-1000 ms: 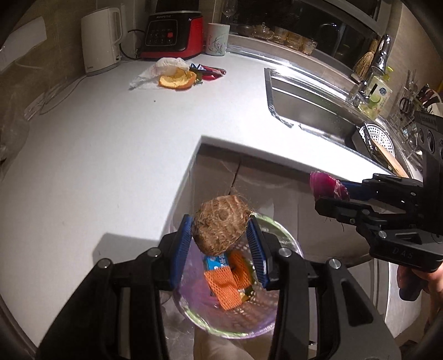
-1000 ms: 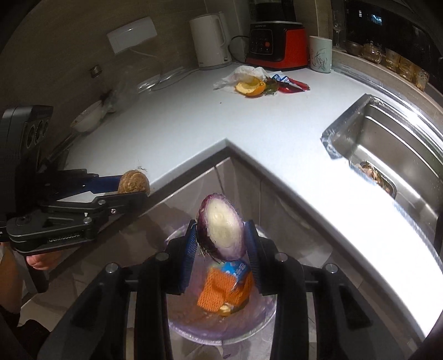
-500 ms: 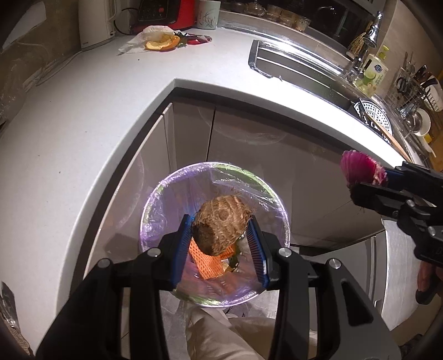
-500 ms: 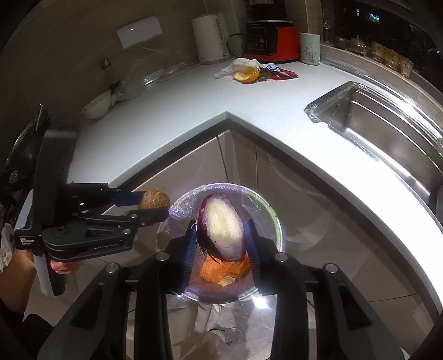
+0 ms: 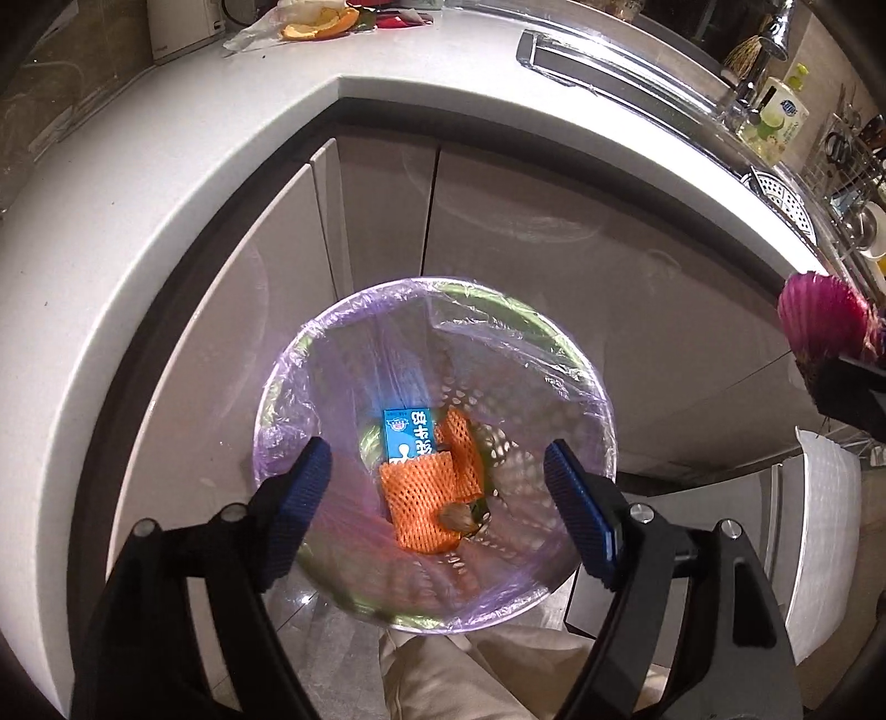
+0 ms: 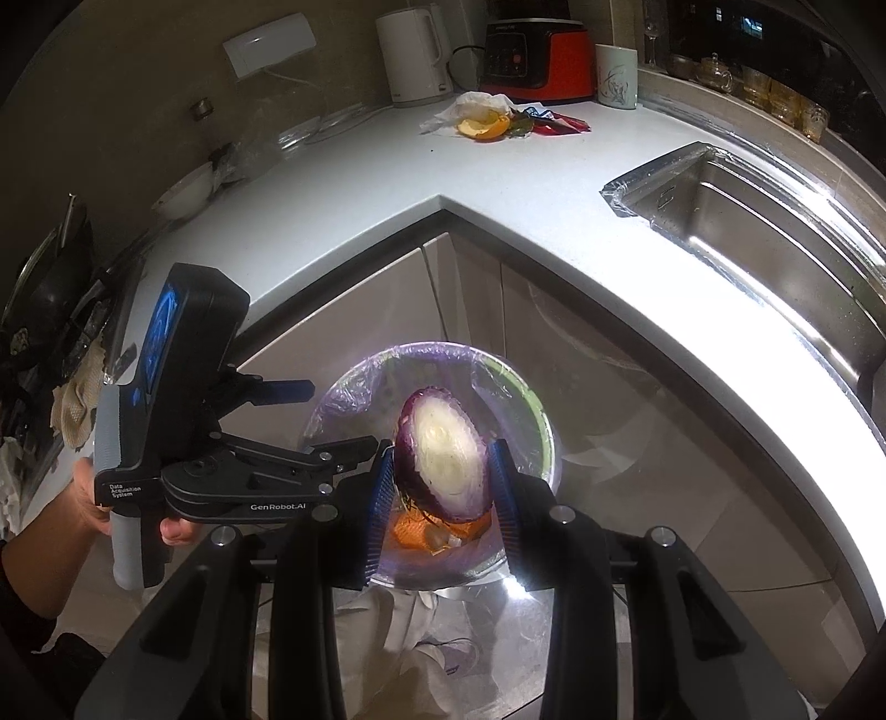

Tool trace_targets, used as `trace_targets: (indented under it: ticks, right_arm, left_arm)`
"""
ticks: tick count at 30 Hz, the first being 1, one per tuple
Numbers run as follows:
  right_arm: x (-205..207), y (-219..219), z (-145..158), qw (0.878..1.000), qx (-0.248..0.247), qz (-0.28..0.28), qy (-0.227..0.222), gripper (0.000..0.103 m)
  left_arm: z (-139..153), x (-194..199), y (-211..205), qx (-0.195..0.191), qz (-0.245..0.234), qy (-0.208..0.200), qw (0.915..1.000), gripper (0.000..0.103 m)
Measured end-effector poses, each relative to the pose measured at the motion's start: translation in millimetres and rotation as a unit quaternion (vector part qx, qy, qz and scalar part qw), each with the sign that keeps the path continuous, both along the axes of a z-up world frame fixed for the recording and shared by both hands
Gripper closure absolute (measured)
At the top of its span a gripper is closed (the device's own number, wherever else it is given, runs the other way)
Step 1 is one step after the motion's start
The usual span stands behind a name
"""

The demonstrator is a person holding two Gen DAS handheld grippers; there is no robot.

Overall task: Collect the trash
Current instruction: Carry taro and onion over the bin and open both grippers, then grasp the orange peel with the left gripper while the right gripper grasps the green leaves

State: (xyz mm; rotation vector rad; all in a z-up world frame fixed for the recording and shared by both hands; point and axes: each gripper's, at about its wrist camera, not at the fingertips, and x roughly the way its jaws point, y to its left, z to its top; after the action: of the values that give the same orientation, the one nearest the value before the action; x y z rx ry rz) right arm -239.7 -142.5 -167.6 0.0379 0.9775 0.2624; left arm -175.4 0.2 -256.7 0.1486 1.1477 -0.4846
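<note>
A round bin (image 5: pixel 554 338) lined with a purple bag stands on the floor in the counter's corner. It holds a blue carton (image 5: pixel 407 435), orange foam net (image 5: pixel 421 498) and a brown hairy root (image 5: pixel 457 518). Above the bin, my left gripper (image 5: pixel 434 459) has its jaws opening, with nothing between them. My right gripper (image 6: pixel 443 459) is shut on a halved purple onion (image 6: pixel 446 459), cut face toward the camera, over the bin (image 6: pixel 354 387). The left gripper (image 6: pixel 326 418) shows to its left. Orange peel (image 6: pixel 484 124), crumpled tissue and red wrappers (image 6: pixel 554 122) lie on the far counter.
A white kettle (image 6: pixel 415 50), a red appliance (image 6: pixel 531 55) and a mug (image 6: pixel 614 75) stand at the back of the white counter (image 6: pixel 387 194). The steel sink (image 6: pixel 775 221) is on the right. Cabinet doors rise behind the bin. The person's legs are below.
The left gripper sank toward the bin and opened. The brown root fell from it into the bin. The right gripper stayed shut on the onion half and came over the bin.
</note>
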Motion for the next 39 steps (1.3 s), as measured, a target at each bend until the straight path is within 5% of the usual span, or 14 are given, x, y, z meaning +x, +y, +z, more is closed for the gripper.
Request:
trace_targets:
  ticks: [13,21,26,39]
  right_arm:
    - [30,23,-49,0.999,0.023,0.032,0.038,0.068]
    - [46,43,-96,0.996,0.014,0.04,0.077,0.066]
    - [55,45,-109,0.995,0.007,0.031,0.096,0.027]
    - [77,34,-80,0.996,-0.006,0.011,0.084,0.02]
  left_arm:
    - [70,-7,52,-0.012,0.04,-0.063,0.9972,0.023]
    - [82,-2,69,-0.001,0.056,-0.076,0.9955,0.023]
    - [84,3,70,0.005,0.056,-0.075,0.9956,0.023]
    - [96,53,61,0.005,0.042,-0.084,0.9956,0.02]
